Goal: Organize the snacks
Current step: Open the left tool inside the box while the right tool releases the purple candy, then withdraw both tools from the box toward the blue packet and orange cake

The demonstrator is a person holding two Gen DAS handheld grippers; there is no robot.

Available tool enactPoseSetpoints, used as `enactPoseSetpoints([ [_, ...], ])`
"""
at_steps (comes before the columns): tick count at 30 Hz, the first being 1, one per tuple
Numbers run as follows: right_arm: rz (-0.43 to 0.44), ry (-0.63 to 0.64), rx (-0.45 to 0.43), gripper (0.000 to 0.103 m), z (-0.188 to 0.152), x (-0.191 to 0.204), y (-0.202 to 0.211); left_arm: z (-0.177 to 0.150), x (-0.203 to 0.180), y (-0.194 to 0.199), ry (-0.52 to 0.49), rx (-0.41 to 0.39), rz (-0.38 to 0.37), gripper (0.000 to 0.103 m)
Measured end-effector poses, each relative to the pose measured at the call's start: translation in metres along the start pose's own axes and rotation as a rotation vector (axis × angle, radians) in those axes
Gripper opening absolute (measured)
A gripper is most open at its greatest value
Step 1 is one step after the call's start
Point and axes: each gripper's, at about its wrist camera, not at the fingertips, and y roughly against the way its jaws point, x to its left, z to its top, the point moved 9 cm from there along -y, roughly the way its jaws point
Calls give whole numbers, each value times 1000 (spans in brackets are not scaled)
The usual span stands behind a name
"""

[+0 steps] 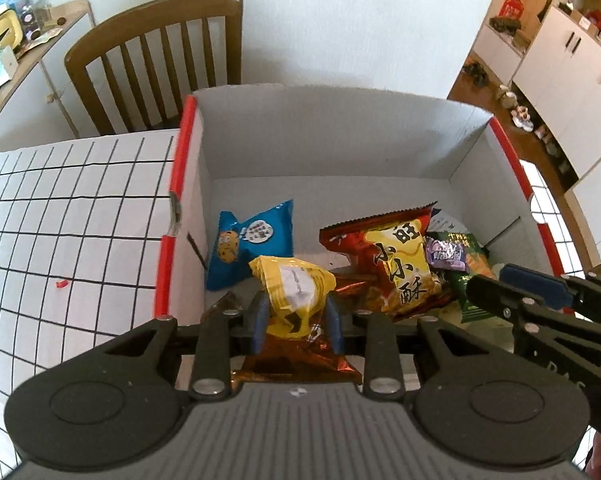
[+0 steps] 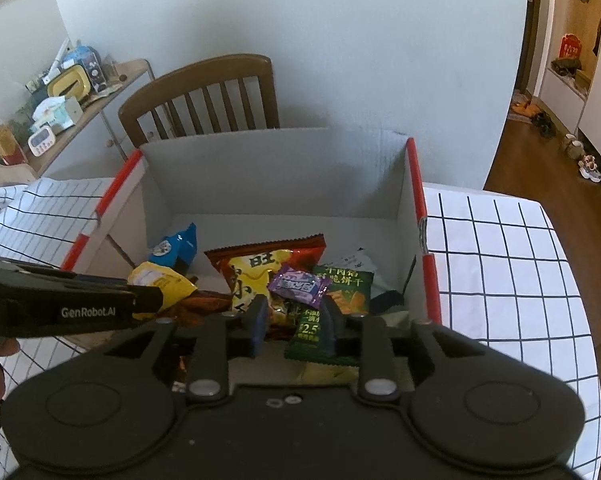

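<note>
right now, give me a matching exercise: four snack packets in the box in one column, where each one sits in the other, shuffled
Things:
1. yellow packet
2. blue cookie packet
3. purple packet
4. green packet

Places:
A. between the right gripper fingers
B. against the box's left wall
C. between the left gripper fingers
D. under the purple packet, towards the right wall

Pairs: 1-C, 2-B, 3-A, 4-D

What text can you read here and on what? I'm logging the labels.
"GenRobot.AI": side of the left gripper.
"旺" and "小小酥": red and yellow snack bag.
"2.5": green snack bag; its other print is too blurred.
Blue cookie bag, yellow packet, purple packet: print too small to read.
</note>
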Motion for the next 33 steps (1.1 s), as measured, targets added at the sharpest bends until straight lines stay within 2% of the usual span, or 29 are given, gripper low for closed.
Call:
enactPoseSetpoints([
  [1, 6, -2, -3, 32, 0, 1, 3, 0, 1, 3, 7, -4, -2, 38],
  [2, 9, -3, -7, 34, 0, 1, 6, -1, 2, 6, 12, -8, -3, 55],
  [3, 10, -1, -11, 35, 0, 2, 9, -1, 4, 9, 16, -20, -3, 66],
  [6, 17, 8, -23, 40, 0, 4, 17, -2, 4, 21, 23, -47, -15, 67],
  [13, 28, 17, -73, 64, 2, 6, 41, -6, 2, 48, 4, -102, -20, 67],
  [24, 72, 24, -139, 82, 1, 15, 79, -24, -2, 92, -4, -171, -51, 68],
  [32, 106, 41, -171, 95, -14, 25, 107, -46, 3, 120, -1, -207, -42, 68],
  [33, 110, 38, -172, 95, -17, 25, 109, -49, 5, 124, 5, -210, -45, 71],
])
